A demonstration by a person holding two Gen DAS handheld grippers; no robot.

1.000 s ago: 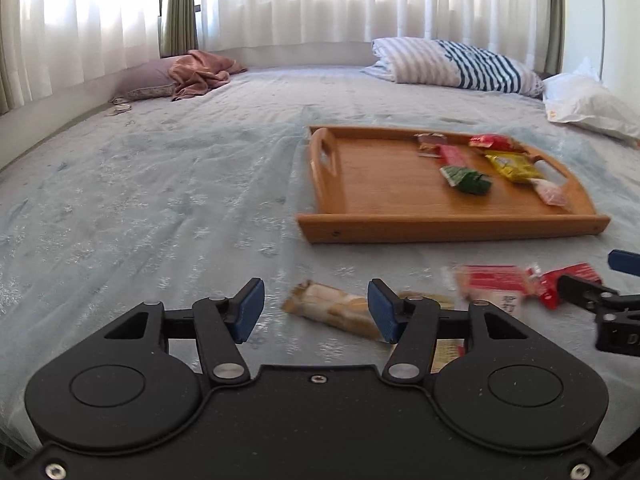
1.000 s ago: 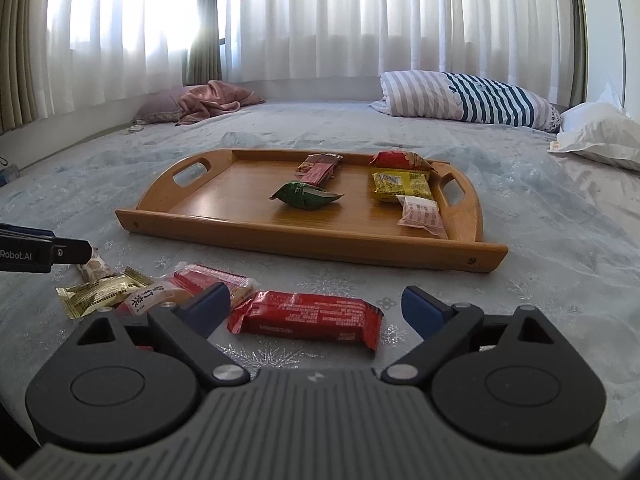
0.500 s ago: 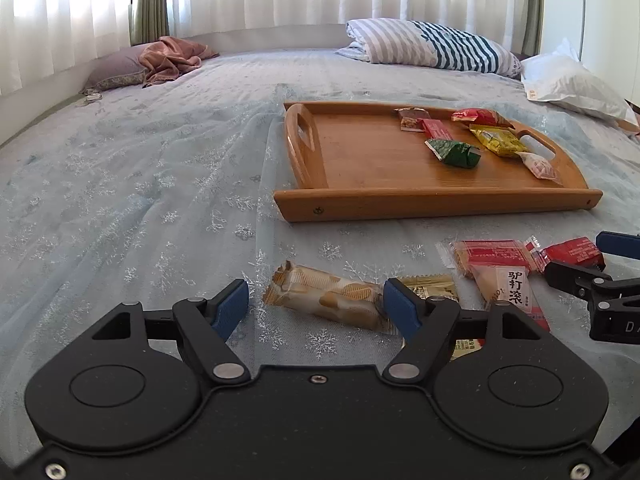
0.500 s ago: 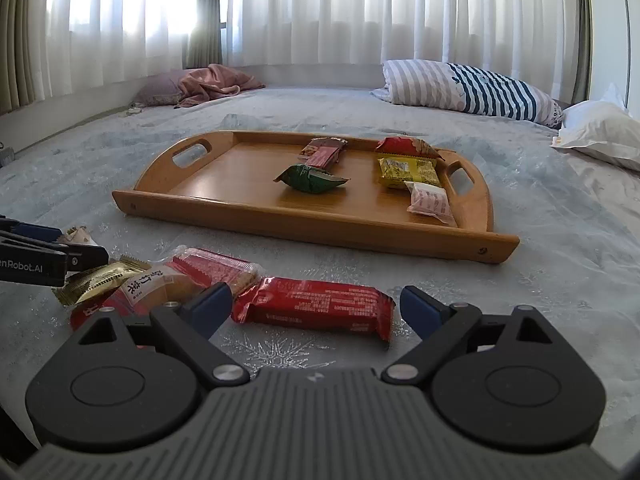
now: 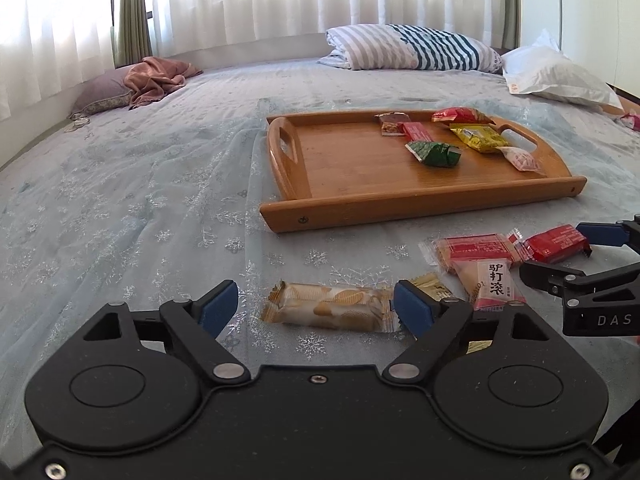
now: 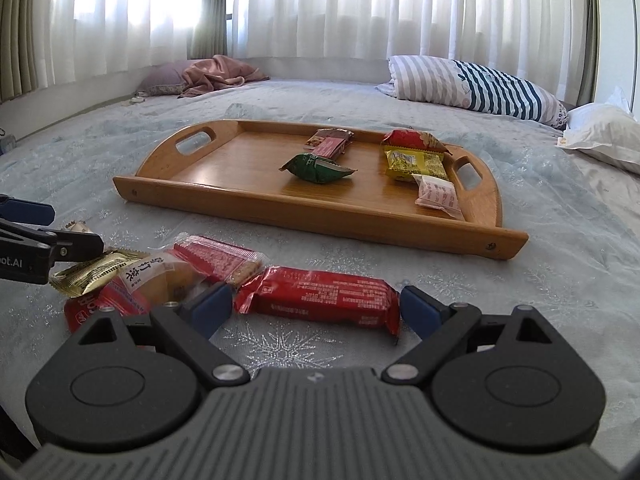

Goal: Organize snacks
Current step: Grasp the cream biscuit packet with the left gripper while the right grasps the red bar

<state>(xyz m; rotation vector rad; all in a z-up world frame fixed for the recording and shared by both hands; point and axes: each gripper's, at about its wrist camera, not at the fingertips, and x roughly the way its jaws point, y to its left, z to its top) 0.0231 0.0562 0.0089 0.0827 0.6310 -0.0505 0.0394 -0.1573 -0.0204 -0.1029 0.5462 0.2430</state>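
Snacks: biscuit packet (image 5: 332,307) now framed between open left gripper (image 5: 316,307), nearer than before. Red bar (image 6: 320,295) likewise inside open right gripper (image 6: 316,307). Ready to grasp for tray (image 5: 420,204).

Left claw (image 5: 316,308): matte black body, two round hubs, silver pivot screws, blue pads (image 5: 218,306). Right claw (image 6: 316,310): black linkage, ribbed grey housing, silver screws, blue pads (image 6: 212,306); white "DAS" lettering on side.

wooden tray (image 6: 256,216) holds six snacks; biscuit pack (image 5: 332,307), red bar (image 6: 320,298), other packets loose on bedspread.
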